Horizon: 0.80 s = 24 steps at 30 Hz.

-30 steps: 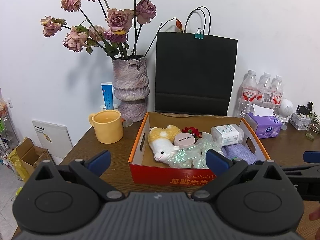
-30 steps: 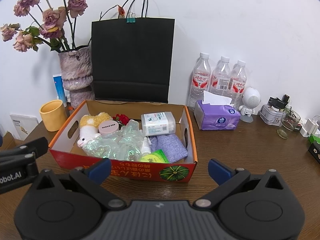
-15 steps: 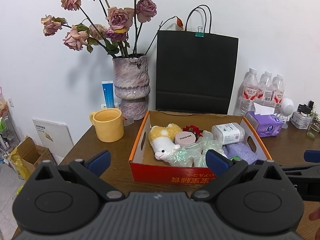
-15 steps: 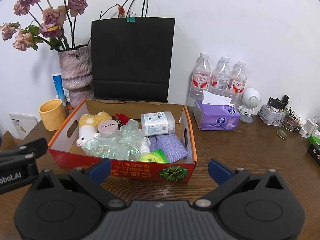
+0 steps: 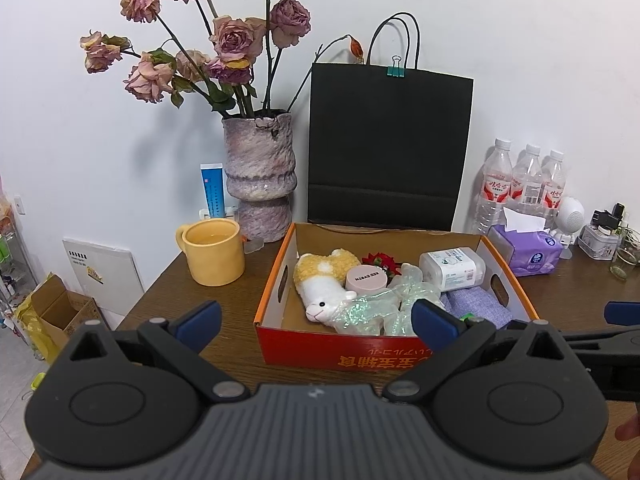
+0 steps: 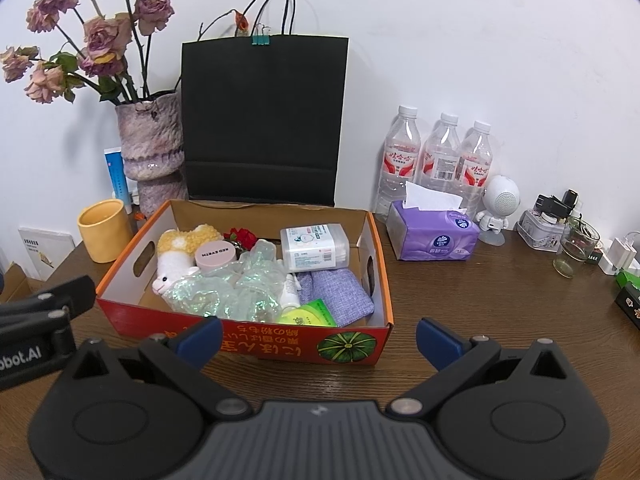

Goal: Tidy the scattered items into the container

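Both tongs, left (image 5: 316, 322) and right (image 6: 318, 338), hang released and empty before the red box (image 6: 248, 344) on the table (image 6: 480, 300). Inside it lie a plush toy (image 6: 176, 258), pink jar (image 6: 214, 256), wipes (image 6: 314, 246) and purple pouch (image 6: 340, 292).

- Cardboard box (image 6: 382, 280): matt brown inside, glossy red print outside.
- Table (image 6: 480, 304): dark wood, visible grain, low sheen.
- Alpaca toy (image 5: 324, 288): fluffy cloth.
- Iridescent wrap (image 6: 236, 292): crinkled glossy plastic film.
- Pouch (image 6: 336, 292): coarse woven lilac fabric.
- Paper bag (image 5: 388, 148): matt black.
- Vase (image 5: 260, 176): rough, mottled ceramic.
- Mug (image 5: 214, 252): smooth yellow glaze.
- Water bottles (image 6: 436, 156): clear plastic.
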Tool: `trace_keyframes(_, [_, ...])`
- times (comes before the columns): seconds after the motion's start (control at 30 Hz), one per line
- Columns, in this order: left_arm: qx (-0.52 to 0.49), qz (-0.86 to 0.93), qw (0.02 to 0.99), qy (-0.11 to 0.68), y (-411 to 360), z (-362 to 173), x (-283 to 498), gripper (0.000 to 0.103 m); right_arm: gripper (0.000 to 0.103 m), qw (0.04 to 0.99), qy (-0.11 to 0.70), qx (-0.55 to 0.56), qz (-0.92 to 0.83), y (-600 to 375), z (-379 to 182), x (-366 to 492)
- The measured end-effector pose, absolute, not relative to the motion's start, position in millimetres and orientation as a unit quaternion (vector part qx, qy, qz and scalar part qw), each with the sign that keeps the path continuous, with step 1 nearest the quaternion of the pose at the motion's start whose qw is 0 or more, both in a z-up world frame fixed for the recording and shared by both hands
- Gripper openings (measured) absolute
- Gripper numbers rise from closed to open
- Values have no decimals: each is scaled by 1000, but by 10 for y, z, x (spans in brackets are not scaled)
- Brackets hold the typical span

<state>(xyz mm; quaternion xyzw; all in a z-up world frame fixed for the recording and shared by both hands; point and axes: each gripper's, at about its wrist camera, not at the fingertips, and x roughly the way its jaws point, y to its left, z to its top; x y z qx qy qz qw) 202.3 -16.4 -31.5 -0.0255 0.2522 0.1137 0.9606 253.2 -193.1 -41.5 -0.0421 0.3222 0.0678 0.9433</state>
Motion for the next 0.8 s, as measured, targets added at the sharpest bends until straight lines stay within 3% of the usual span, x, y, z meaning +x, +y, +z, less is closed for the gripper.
trace_keyframes(0.8, [-24,113,961,251,-162,-314,2019,103,103,943,322,-42,69,-1946,-409,2534])
